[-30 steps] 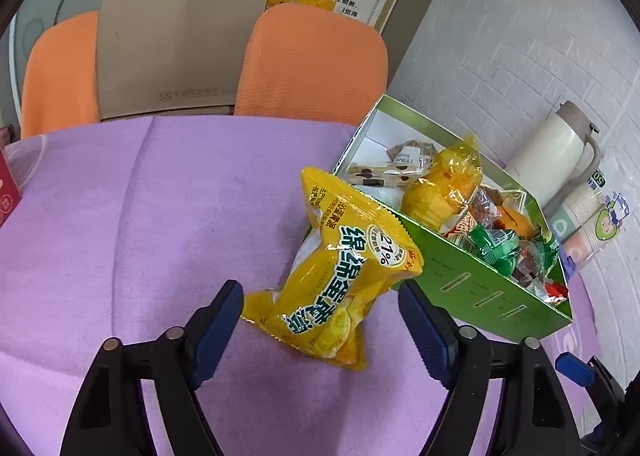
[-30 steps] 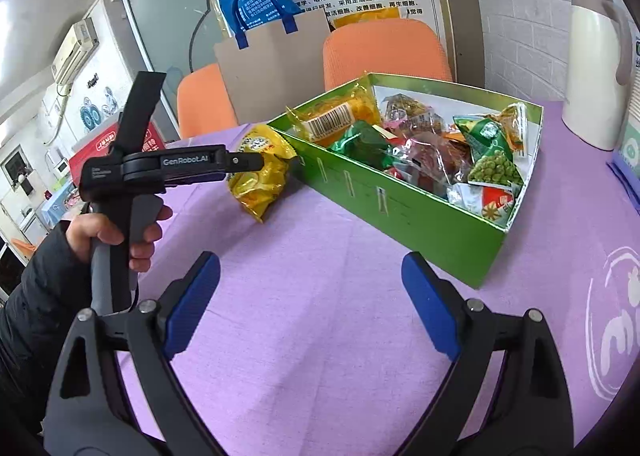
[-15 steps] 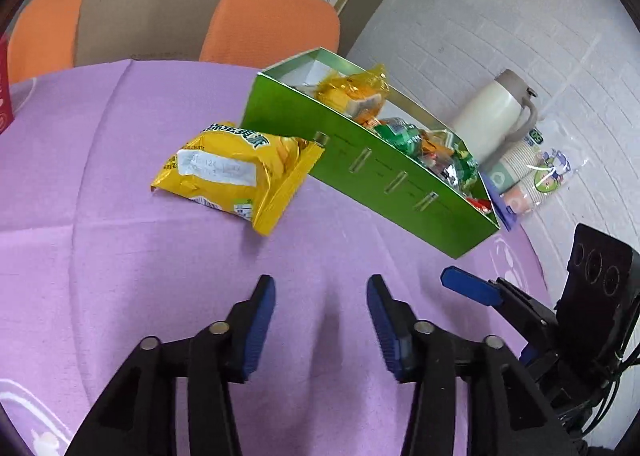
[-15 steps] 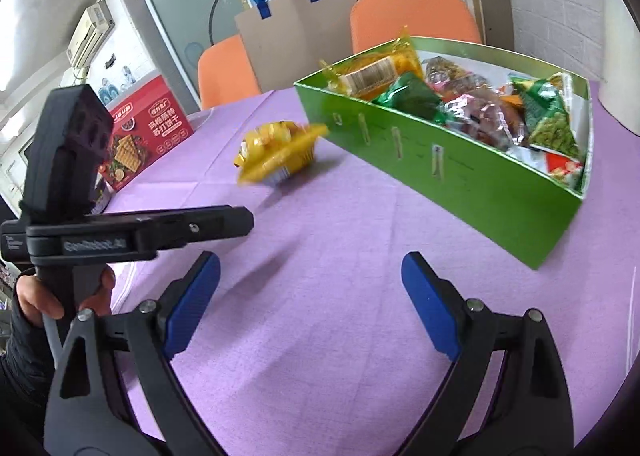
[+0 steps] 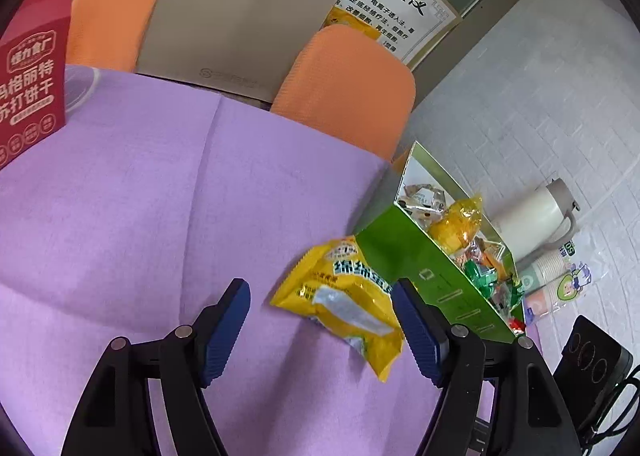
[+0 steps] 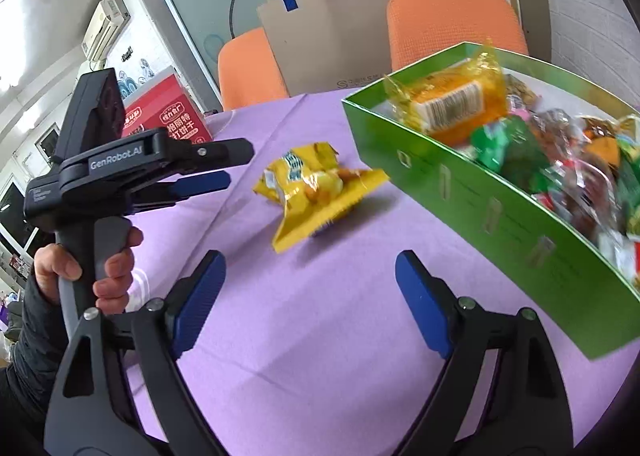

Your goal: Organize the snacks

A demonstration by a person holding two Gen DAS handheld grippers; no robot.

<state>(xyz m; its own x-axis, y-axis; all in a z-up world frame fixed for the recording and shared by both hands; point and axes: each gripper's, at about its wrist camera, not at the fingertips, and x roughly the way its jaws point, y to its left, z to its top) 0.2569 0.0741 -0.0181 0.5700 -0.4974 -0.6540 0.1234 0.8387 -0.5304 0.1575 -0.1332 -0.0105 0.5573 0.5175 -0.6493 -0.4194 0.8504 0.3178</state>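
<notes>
Snacks in the green box (image 6: pixel 516 216) are looking blurry at 3 o'clock. Yellow chip bag (image 5: pixel 348 296) is lying on the purple table (image 5: pixel 160 196), touching the box. Left gripper (image 5: pixel 320 330) is spreading wide around it. Right gripper (image 6: pixel 310 302) is gaping wide, holding nothing.

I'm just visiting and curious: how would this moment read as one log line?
task: organize snacks | left gripper: open, nearing yellow chip bag | right gripper: open, empty | bag: on tablecloth beside green box
</notes>
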